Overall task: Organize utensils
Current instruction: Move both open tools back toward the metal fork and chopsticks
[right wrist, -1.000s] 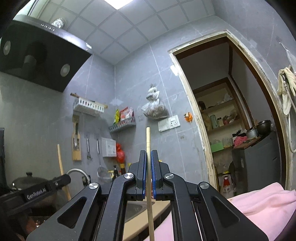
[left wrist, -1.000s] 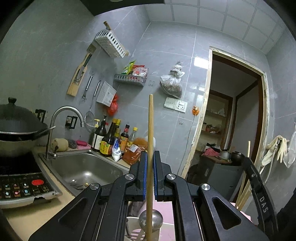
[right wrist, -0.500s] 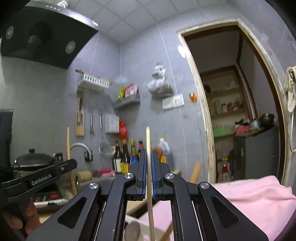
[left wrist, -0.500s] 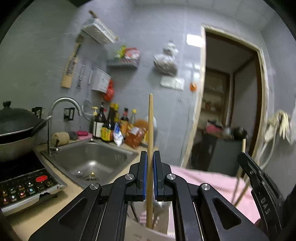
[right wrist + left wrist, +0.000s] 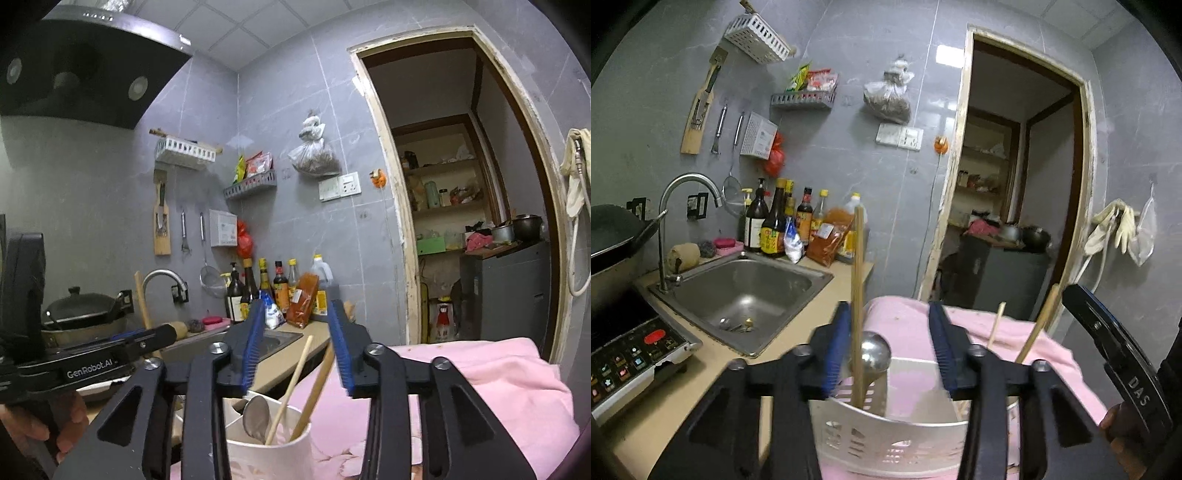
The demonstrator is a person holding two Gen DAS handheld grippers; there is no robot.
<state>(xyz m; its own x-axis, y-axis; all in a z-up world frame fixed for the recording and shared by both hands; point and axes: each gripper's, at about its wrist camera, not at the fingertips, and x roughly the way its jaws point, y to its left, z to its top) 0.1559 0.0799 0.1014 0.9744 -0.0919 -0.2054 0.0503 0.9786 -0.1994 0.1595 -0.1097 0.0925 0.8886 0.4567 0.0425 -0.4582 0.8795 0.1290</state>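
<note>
Left gripper [image 5: 892, 347]: fingers spread, grasping nothing; one chopstick [image 5: 857, 295] stands just beside the left finger, foot in the utensil holder [image 5: 886, 439].
Right gripper [image 5: 297, 347]: fingers spread, empty; two chopsticks [image 5: 291, 387] and a spoon [image 5: 255, 417] lean in the holder below.
Advice: lift both straight up, clear of the sticks, to avoid tipping the holder on the pink cloth [image 5: 1027, 347].

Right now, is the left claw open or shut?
Open: the left claw has spread blue pads, and the chopstick stands free in the utensil holder.

A home kitchen: steel sink [image 5: 738, 295], sauce bottles [image 5: 775, 229], range hood [image 5: 74, 74].
</note>
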